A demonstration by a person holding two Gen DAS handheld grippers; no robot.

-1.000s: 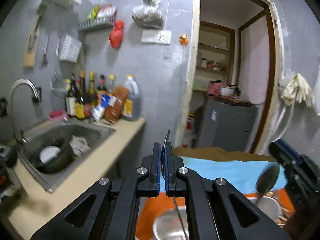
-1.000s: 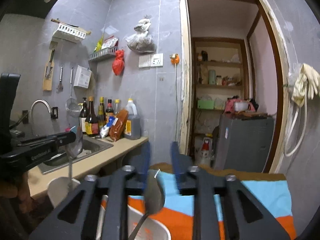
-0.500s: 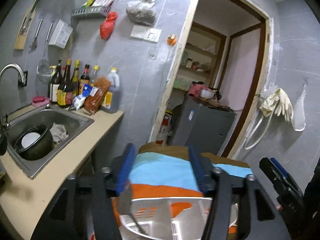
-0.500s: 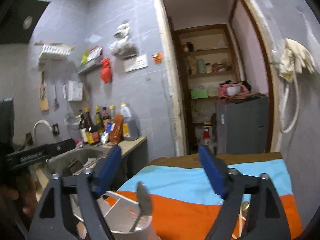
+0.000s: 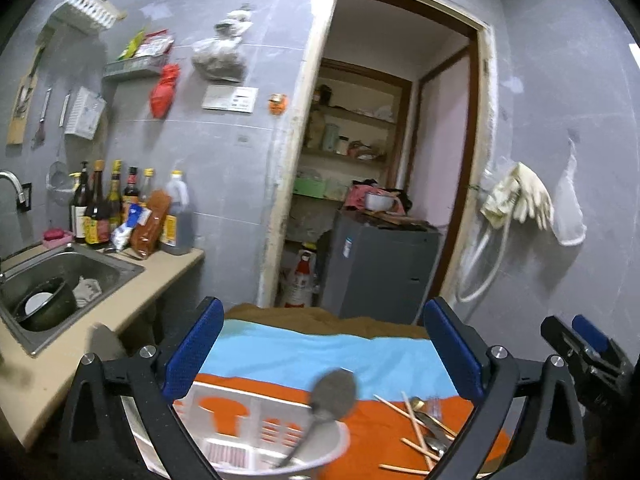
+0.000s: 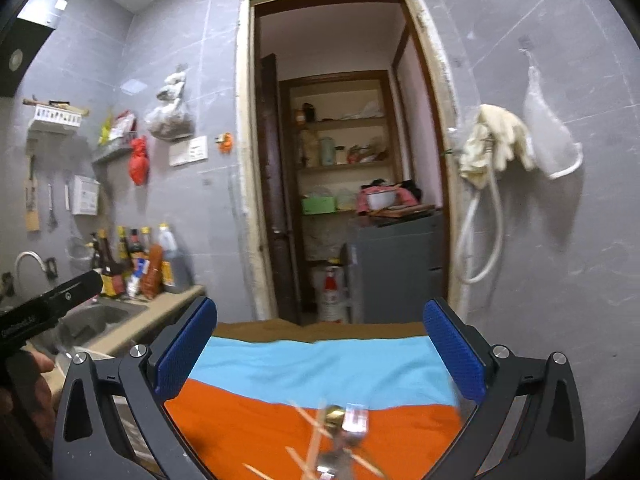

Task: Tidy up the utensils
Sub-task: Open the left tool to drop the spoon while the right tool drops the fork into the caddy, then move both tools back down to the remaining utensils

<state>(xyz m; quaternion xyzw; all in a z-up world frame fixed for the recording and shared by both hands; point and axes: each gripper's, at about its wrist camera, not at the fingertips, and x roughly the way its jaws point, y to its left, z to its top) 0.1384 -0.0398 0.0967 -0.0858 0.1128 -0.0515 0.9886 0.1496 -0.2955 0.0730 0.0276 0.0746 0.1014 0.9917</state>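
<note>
Our left gripper (image 5: 320,352) stands with its blue pads (image 5: 194,354) spread wide, having just been opening, and nothing sits between them. Just below the gap, a spoon (image 5: 326,404) leans bowl-up inside a white holder (image 5: 276,432), whose slotted wall and rim fill the lower part of the left view. To the right of the holder, on the orange band of a striped cloth (image 5: 320,356), lie loose chopsticks (image 5: 416,424) mixed with a few metal utensils (image 5: 430,428), blurred so that we cannot sort them. At the far right edge of that view we see part of the right gripper. From its own camera our right gripper (image 6: 320,350) is likewise spread wide, its jaws having just been opening, with empty air between the pads (image 6: 454,350). Below it, near the bottom edge, the same pile shows up blurred: crossed chopsticks (image 6: 312,436), a fork (image 6: 354,416) and something brass-coloured (image 6: 334,416), all on the orange band with the light blue band beyond. At the left of the right view a hand (image 6: 28,384) holds the other gripper's black body. Further out, a counter (image 5: 132,300) carries a steel sink (image 5: 80,264) and a row of bottles (image 5: 120,208). A doorway (image 6: 340,160) opens onto shelves, and gloves (image 6: 496,140) hang on the wall.
</note>
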